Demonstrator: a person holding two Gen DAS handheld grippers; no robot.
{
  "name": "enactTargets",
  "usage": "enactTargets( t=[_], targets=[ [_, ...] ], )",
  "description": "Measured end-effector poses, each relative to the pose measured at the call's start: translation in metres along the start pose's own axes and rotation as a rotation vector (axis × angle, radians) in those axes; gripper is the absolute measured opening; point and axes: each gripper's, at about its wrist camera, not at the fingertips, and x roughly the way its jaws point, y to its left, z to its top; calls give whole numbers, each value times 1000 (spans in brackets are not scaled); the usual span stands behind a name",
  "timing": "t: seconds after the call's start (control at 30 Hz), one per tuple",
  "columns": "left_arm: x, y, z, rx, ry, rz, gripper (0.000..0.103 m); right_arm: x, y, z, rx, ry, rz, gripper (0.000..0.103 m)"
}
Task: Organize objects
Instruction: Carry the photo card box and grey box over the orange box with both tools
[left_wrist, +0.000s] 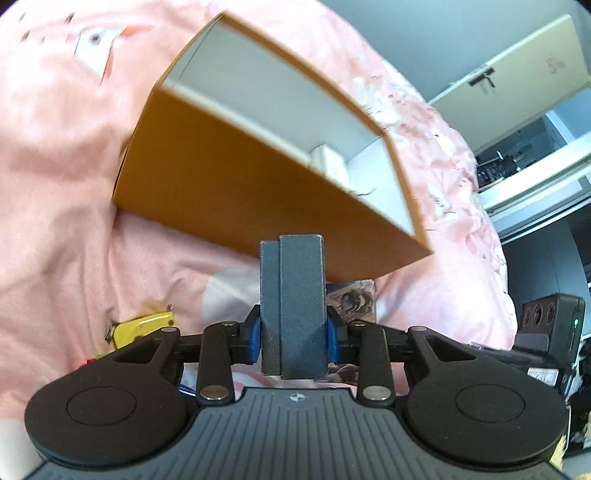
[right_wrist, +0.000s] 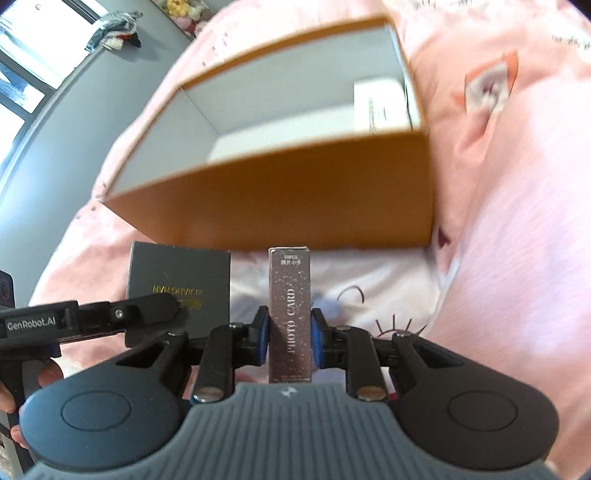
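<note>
Left tongs (left_wrist: 293, 332) clenched on grey case (left_wrist: 293, 306); right tongs (right_wrist: 290, 338) clenched on card box (right_wrist: 290, 314). Orange box (right_wrist: 295, 192) open on pink bedspread (right_wrist: 517, 258), white packet (right_wrist: 380, 105) in its corner.

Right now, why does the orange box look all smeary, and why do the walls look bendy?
In the left wrist view, the orange box has smeared edges from motion blur, while the dark blue box in the left gripper stays sharp. In the right wrist view, the photo card box reads clearly, the pink blanket streaks, and the fisheye lens curves the window frames.
</note>
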Motion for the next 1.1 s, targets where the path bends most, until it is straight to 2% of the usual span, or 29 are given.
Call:
enactTargets(
  t=[0.17, 0.3, 0.4, 0.47, 0.53, 0.63, 0.73, 0.9, 1.0, 1.1],
  targets=[
    [-27, -30, 17, 91, -59, -20, 37, -48, 12, 14, -32, -96, 52, 24],
    [-38, -47, 44, 124, -99, -29, 37, -75, 25, 37, -78, -207, 37, 24],
    [-37, -61, 64, 170, -142, 10, 37, -73, 30, 66, -87, -262, 3, 24],
    [-30, -64, 78, 168, -139, 11, 37, -78, 28, 87, -92, -282, -17, 24],
    [-21, -64, 91, 169, -134, 24, 37, -65, 26, 108, -82, -289, -43, 24],
    [-4, -61, 104, 178, -123, 73, 37, -35, 22, 127, -74, -248, -70, 24],
    [8, -47, 108, 160, -84, 96, 37, 0, 13, 139, -40, -153, -53, 24],
    [30, -28, 115, 126, -10, 114, 37, 46, 1, 139, 29, -4, -26, 24],
    [40, -21, 118, 124, 10, 146, 37, 62, -4, 139, 56, 46, -39, 24],
    [47, -15, 117, 111, 37, 143, 37, 73, -7, 138, 82, 93, -50, 24]
  ],
)
